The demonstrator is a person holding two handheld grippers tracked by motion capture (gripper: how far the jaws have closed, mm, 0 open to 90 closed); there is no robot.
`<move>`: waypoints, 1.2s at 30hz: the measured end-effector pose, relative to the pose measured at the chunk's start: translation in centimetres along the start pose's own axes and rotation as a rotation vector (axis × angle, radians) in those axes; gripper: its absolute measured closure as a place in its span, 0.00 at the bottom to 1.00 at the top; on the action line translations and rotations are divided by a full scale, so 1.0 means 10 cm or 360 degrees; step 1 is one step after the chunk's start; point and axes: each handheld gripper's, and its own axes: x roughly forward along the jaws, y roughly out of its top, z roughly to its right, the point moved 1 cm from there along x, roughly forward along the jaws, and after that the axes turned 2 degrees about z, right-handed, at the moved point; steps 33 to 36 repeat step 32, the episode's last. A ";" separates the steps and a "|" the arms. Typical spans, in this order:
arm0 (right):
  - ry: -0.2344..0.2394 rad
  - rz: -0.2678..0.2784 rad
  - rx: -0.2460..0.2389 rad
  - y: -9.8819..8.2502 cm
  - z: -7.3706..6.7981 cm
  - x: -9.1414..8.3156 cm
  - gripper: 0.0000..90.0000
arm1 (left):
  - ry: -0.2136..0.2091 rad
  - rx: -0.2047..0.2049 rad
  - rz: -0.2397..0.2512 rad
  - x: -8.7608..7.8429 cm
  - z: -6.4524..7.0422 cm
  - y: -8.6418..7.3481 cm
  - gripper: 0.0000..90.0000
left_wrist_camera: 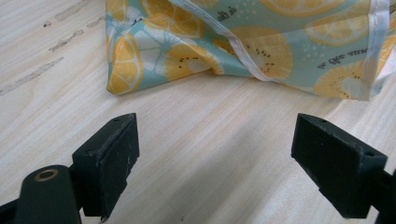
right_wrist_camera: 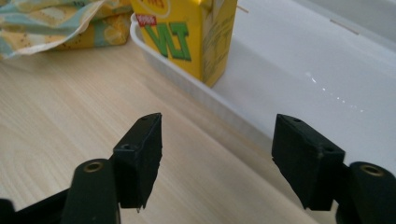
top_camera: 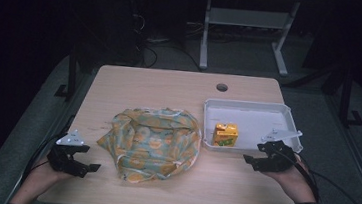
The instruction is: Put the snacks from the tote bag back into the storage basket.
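1. Yellow marks the drink carton (top_camera: 226, 134), which stands upright in the near-left corner of the white tray (top_camera: 248, 111), close against the tray's near wall. In the right gripper view its printed face (right_wrist_camera: 187, 32) appears upside down, since that camera is turned with the hand.
2. The tray sits on the right half of the pale wood counter (top_camera: 170, 83). It holds the carton and, toward its right end, a pale flat item (top_camera: 282, 136) that I cannot identify.
3. The right gripper (top_camera: 253, 162) hovers just off the tray's near rim, its tips pointing toward the carton. Its jaws stand well apart with nothing between them, a gap that looks suited to closing around the carton.
4. In that gripper's own view (right_wrist_camera: 217, 149) the tray rim runs between the two jaws and the carton lies straight ahead, apart from them and untouched.
5. A crumpled fabric bag (top_camera: 152, 142) printed with orange slices on blue-green lies in the middle of the counter, just left of the tray. Its mouth seems to gape upward, probably to receive the carton; what it holds, if anything, cannot be told.
6. The left gripper (top_camera: 93, 166) rests low at the counter's near-left, aimed at the bag's edge (left_wrist_camera: 243, 42). Its jaws are wide open and empty, likely waiting to steady the fabric.
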 end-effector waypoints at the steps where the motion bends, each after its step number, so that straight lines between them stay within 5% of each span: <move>1: 0.0003 -0.0003 0.0001 -0.03 -0.01 0.00 0.34 | 0.0001 0.0000 0.0001 0.00 0.00 0.00 0.16; 12: -0.0004 0.0048 -0.0008 -0.30 -0.18 0.04 0.22 | 0.0000 0.0034 0.0012 -0.02 0.01 -0.02 0.16; 17: 0.0034 -0.0014 -0.0077 -0.41 -0.24 0.14 0.18 | 0.0001 0.0043 0.0028 -0.02 0.02 -0.02 0.16; 24: 0.0056 -0.0058 -0.0158 -0.44 -0.29 0.25 0.16 | -0.0006 0.0060 0.0031 -0.03 0.03 -0.02 0.16; 36: 0.0053 -0.0041 -0.0159 -0.44 -0.29 0.26 0.15 | -0.0005 0.0059 0.0027 -0.03 0.03 -0.02 0.16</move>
